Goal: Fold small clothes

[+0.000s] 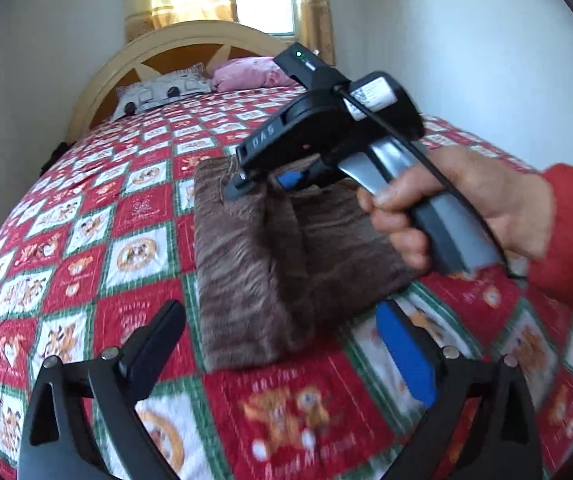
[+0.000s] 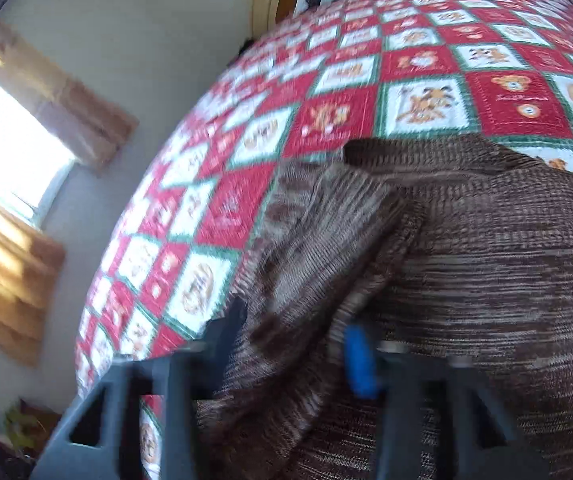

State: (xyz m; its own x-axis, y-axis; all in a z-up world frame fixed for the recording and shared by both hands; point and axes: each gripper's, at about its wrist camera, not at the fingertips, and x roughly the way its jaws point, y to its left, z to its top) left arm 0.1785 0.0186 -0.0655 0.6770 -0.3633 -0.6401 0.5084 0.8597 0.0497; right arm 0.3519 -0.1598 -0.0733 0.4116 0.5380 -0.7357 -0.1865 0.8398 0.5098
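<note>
The left gripper (image 1: 282,344) hovers released just short of the brown knit garment (image 1: 262,256), which lies lengthwise away from it on the quilted bed (image 1: 98,216). Farther along, the right gripper (image 1: 262,184), tilted downward, seems clenched on a raised fold at the far edge, though blur obscures contact.

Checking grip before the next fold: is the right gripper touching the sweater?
Touching. The right wrist view shows a fold of the sweater lying between the right gripper fingers; the left wrist view shows its tips on the fabric.
</note>
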